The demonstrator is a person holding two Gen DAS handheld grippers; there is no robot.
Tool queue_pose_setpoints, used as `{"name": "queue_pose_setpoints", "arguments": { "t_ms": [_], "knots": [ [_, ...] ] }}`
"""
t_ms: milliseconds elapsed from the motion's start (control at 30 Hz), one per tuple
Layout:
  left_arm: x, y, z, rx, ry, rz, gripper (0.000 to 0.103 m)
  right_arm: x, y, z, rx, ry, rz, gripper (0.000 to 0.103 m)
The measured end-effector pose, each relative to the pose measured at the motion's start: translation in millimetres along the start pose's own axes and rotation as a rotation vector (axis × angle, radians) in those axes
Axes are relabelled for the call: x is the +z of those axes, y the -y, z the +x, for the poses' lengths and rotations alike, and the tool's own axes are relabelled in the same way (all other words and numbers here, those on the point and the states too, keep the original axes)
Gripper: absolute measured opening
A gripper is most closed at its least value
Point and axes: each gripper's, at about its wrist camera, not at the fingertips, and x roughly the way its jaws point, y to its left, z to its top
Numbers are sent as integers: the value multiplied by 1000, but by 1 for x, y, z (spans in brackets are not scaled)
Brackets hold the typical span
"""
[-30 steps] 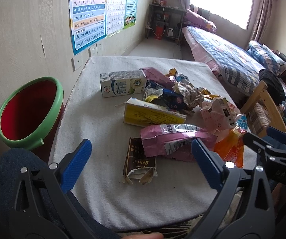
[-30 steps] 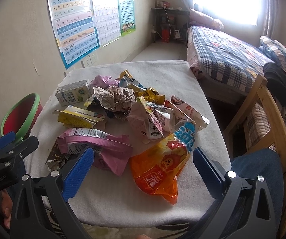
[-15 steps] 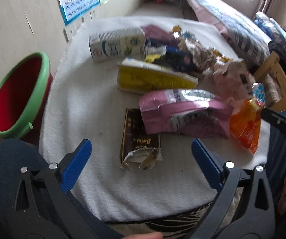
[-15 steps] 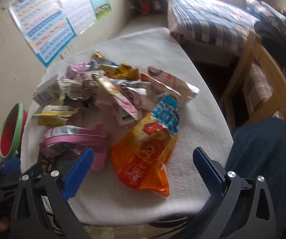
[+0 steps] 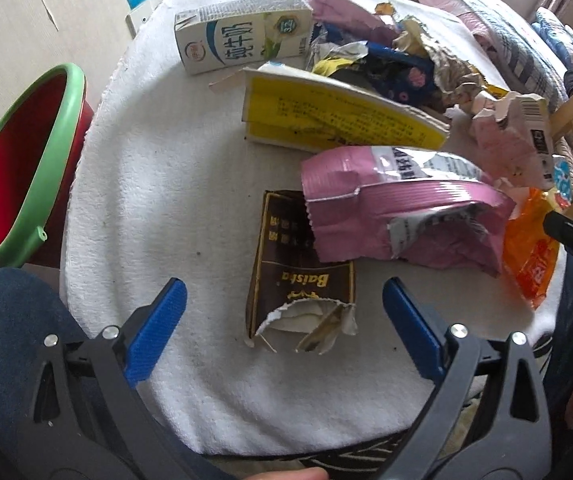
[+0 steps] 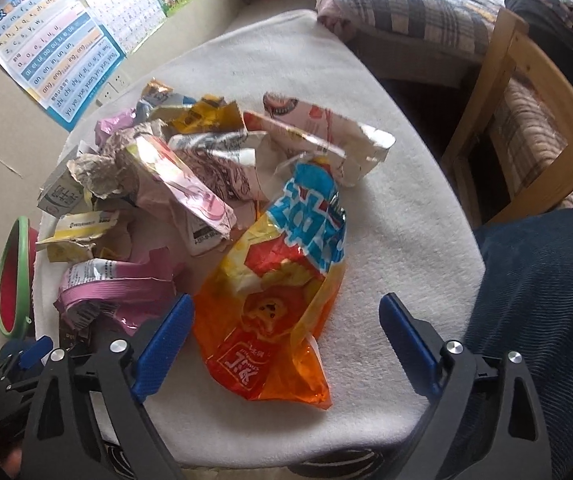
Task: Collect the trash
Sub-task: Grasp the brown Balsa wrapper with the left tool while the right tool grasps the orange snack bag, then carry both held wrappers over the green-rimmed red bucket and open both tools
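Note:
A pile of trash lies on a table covered with a white cloth [image 5: 158,168]. My left gripper [image 5: 284,320] is open, its blue pads either side of a torn brown packet [image 5: 300,276]. Beyond it lie a pink bag [image 5: 398,208], a flattened yellow box [image 5: 338,118] and a white milk carton [image 5: 242,34]. My right gripper [image 6: 286,328] is open over an orange snack bag [image 6: 278,312]. The pink bag [image 6: 114,284] lies left of it. A red bin with a green rim [image 5: 18,160] stands left of the table; it also shows in the right wrist view [image 6: 12,276].
A wooden chair [image 6: 526,120] and a bed [image 6: 406,0] stand right of the table. Posters [image 6: 54,40] hang on the wall behind. The person's blue-clad knees [image 6: 538,312] are at the table's near edge. More crumpled wrappers [image 6: 206,160] fill the table's middle.
Both grippers have tilted down and moved closer to the table. The left now frames the brown packet, the right the orange bag. Both stay open.

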Motion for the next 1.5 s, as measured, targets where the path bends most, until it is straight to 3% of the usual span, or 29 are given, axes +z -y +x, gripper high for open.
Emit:
{"name": "queue_pose_setpoints", "arguments": {
  "t_ms": [100, 267, 400, 633, 1267, 1500],
  "knots": [
    [2, -2, 3, 0, -6, -12, 93, 0, 2, 3, -1, -12, 3, 85],
    [2, -5, 10, -12, -27, -17, 65, 0, 4, 8, 1, -36, 2, 68],
    [-1, -7, 6, -21, -15, -26, 51, -2, -1, 10, 6, -45, -33, 58],
    [-4, -9, -2, -42, -6, -26, 50, -4, 0, 0, 16, -19, -49, 46],
    [-10, -28, -58, -23, 87, -63, 50, -1, -30, -47, -5, 109, -150, 44],
    [-8, -34, -73, -22, 141, -82, 50, -3, -47, -81, 23, 233, -227, 44]
  ]
}}
